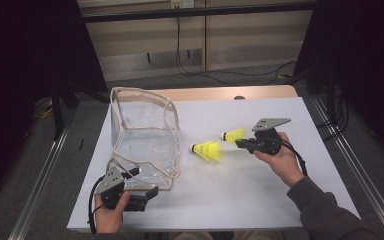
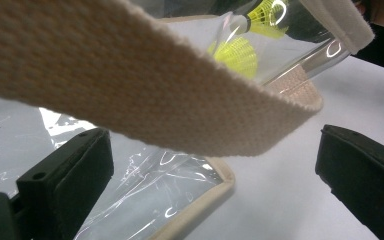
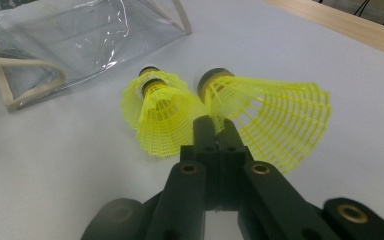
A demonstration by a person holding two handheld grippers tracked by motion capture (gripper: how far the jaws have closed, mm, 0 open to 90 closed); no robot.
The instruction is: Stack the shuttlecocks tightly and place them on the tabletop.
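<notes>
Now pinched by its skirt rim in the closed right hand-held gripper [image 3: 215, 122], the yellow plastic-mesh shuttlecock [image 3: 275, 117] mid-counter; best lifted gently toward the clear, beige-trimmed bag [image 1: 142, 135] near the left edge, left hand-held gripper [image 2: 215, 165] open around its strap.

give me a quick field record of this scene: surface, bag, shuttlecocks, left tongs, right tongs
surface: white sheet over a wooden table
bag: clear plastic bag with beige trim, standing open at the table's left
shuttlecocks: yellow, two in the high view, near shuttlecock and far shuttlecock, right of the bag; a third seems to lie behind one in the right gripper view
left tongs: left tongs open at the bag's near edge, beige strap crossing above the jaws
right tongs: right tongs shut, tips at the skirt of the right-hand shuttlecock; whether they pinch it is unclear
</notes>
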